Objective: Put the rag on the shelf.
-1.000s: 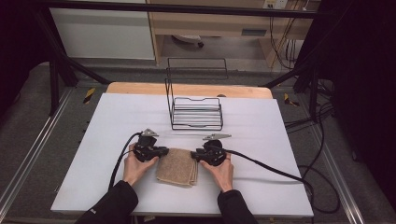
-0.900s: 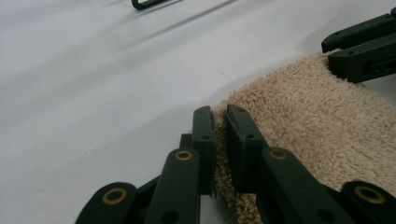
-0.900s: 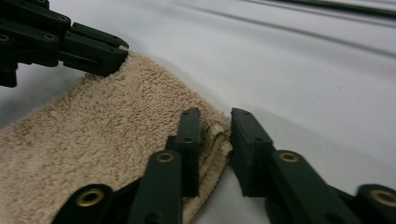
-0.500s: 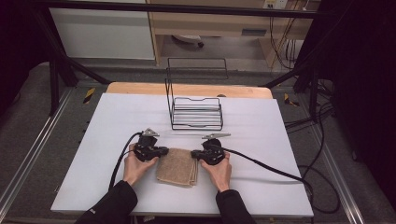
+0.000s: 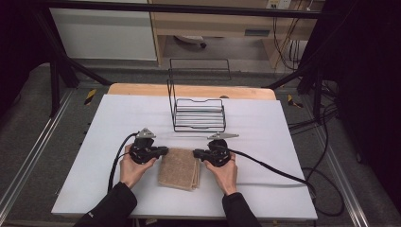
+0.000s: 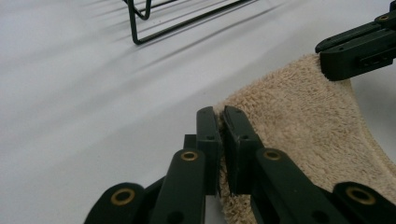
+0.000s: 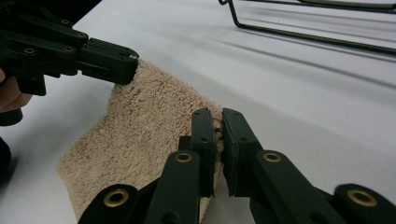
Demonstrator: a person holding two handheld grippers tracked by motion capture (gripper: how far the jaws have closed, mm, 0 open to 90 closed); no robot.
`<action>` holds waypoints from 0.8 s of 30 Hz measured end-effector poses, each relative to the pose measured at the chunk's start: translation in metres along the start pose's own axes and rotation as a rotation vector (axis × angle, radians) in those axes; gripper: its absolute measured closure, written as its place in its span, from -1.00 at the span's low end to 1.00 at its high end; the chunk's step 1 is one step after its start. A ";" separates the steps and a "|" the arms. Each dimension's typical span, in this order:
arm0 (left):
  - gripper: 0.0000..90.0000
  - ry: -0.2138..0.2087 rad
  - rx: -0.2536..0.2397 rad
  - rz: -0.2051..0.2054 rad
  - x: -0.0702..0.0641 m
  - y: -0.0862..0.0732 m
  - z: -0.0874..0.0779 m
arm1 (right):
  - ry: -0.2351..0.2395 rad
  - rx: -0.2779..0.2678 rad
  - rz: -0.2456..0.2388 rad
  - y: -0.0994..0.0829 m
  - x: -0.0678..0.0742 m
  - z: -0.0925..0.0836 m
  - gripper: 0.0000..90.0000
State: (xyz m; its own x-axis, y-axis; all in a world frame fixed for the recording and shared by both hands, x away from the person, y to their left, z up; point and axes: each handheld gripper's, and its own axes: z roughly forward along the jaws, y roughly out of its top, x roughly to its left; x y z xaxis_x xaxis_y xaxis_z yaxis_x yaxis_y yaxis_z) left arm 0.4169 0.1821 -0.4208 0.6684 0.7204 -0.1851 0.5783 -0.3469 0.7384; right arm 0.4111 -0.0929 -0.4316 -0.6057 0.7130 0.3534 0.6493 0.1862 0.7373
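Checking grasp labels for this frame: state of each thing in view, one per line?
Folded beige terry towel: flat on the table, pinched at both far corners.
Left gripper: shut on the towel's corner.
Right gripper: shut on the opposite corner.
Black wire rack: upright, empty, apart from the towel.
White table: bears everything.

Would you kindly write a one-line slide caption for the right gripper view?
Right gripper and left gripper each shut on a far corner of the folded tan towel on the white table.

We see a black wire rack [image 5: 197,113] standing on the white table [image 5: 265,189], toward its far side. Beyond the table we see a pale wooden cabinet [image 5: 213,23] and hanging cables [image 5: 283,42].
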 end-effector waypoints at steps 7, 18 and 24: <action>0.90 0.001 -0.047 0.013 -0.008 0.001 -0.015 | 0.025 -0.025 -0.031 0.002 0.003 -0.009 0.87; 0.91 -0.003 -0.100 0.026 -0.021 0.008 -0.032 | 0.039 -0.084 -0.061 0.009 0.006 -0.024 0.88; 0.91 -0.007 -0.121 0.024 -0.027 0.011 -0.037 | 0.042 -0.105 -0.088 0.011 0.007 -0.033 0.87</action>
State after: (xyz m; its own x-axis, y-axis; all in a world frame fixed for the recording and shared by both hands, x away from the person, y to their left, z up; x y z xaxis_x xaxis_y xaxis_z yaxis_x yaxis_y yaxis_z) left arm 0.3881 0.1811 -0.3840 0.6851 0.7083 -0.1703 0.5013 -0.2888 0.8157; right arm 0.3991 -0.1079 -0.4017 -0.6783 0.6675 0.3071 0.5427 0.1735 0.8218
